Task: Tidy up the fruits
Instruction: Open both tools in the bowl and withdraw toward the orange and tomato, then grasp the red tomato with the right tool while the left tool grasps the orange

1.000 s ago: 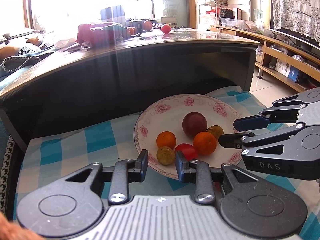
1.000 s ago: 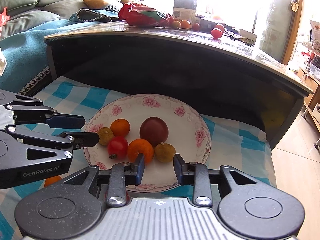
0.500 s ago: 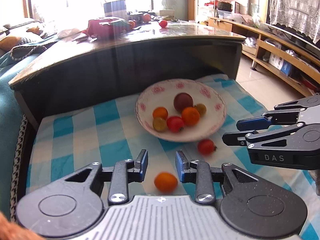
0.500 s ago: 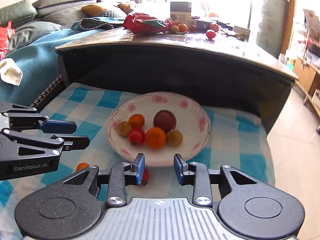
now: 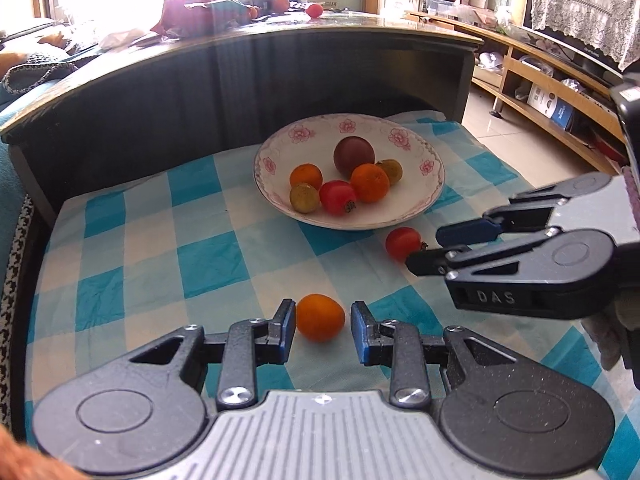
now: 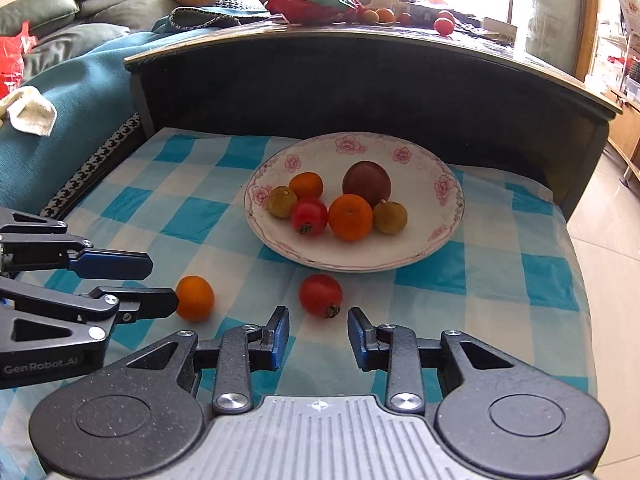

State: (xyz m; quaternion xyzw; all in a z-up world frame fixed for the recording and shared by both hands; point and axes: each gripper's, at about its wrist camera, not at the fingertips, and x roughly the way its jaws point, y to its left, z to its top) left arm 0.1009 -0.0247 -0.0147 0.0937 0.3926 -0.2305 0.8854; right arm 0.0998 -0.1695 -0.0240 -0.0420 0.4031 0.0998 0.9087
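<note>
A white flowered plate (image 5: 404, 216) (image 6: 448, 236) on the blue checked cloth holds several fruits: a dark purple one, oranges, a red tomato, small green-brown ones. A loose orange (image 5: 320, 317) (image 6: 195, 298) lies on the cloth just ahead of and between the tips of my open left gripper (image 5: 323, 330) (image 6: 160, 282). A loose red tomato (image 6: 321, 295) (image 5: 403, 243) lies just beyond the fingertips of my open right gripper (image 6: 318, 336) (image 5: 424, 246). Neither gripper holds anything.
A dark curved table (image 5: 240, 80) (image 6: 360, 72) rises behind the plate, with a red bag and more fruit on top. A teal sofa (image 6: 60, 100) lies to the left, wooden shelves (image 5: 540, 80) and tiled floor to the right.
Both grippers have pulled back from the plate. The loose orange and loose tomato, out of sight a second ago, now lie at the fingertips.
</note>
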